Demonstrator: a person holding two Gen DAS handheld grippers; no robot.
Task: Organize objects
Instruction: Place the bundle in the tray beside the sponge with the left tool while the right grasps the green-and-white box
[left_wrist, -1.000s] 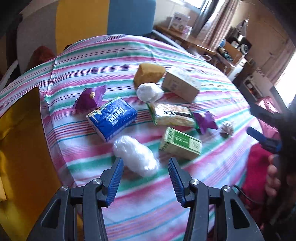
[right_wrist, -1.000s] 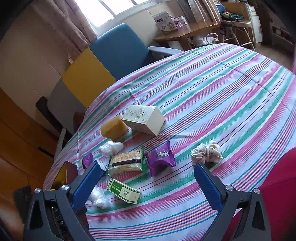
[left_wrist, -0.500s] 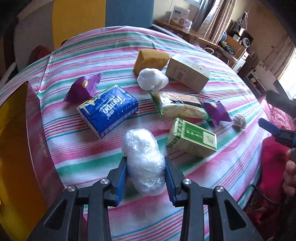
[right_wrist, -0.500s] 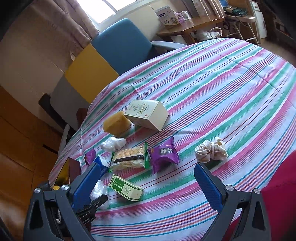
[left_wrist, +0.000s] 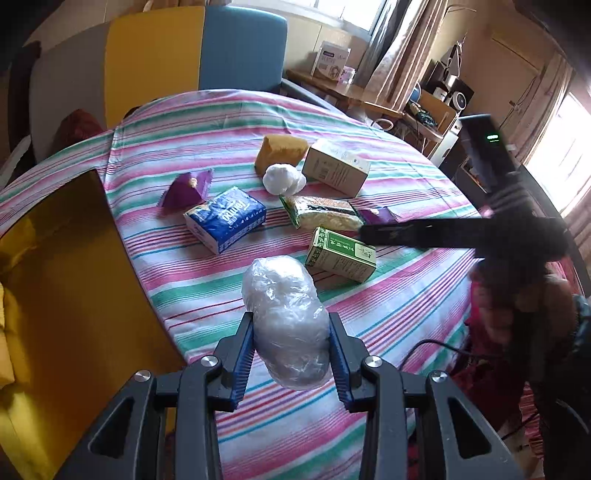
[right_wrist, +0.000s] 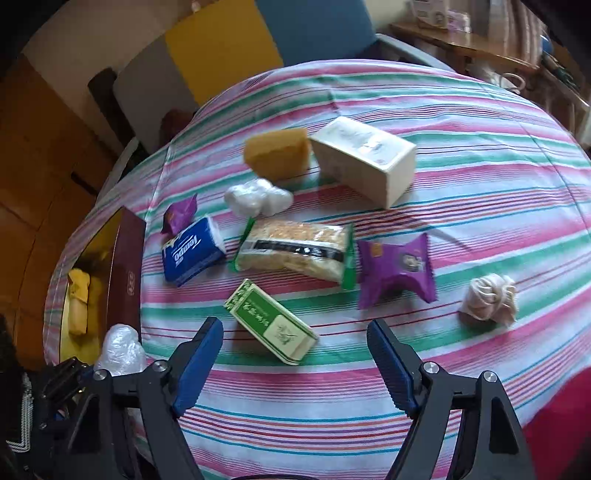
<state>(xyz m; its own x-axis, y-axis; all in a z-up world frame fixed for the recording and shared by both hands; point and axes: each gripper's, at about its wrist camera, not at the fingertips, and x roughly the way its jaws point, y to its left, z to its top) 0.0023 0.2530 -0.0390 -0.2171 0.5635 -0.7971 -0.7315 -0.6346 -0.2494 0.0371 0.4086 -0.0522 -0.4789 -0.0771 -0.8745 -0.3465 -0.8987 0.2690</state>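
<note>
One crinkled clear plastic bundle (left_wrist: 286, 321), white inside, pinched by left tool (left_wrist: 291, 354)

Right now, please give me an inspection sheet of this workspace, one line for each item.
Surface: round table under striped pink-green cloth.
Job's things: clear plastic-wrapped white bundle; green carton; blue tissue pack; noodle packet; purple snack pouch.
Clutter: yellow sponge, beige box, knotted cloth.
Grippers: left gripper shut on bundle; right gripper open, its jaws just closing, above the carton.
Cables: black cable.
Surroundings: gold-lined box, blue-yellow chair.
</note>
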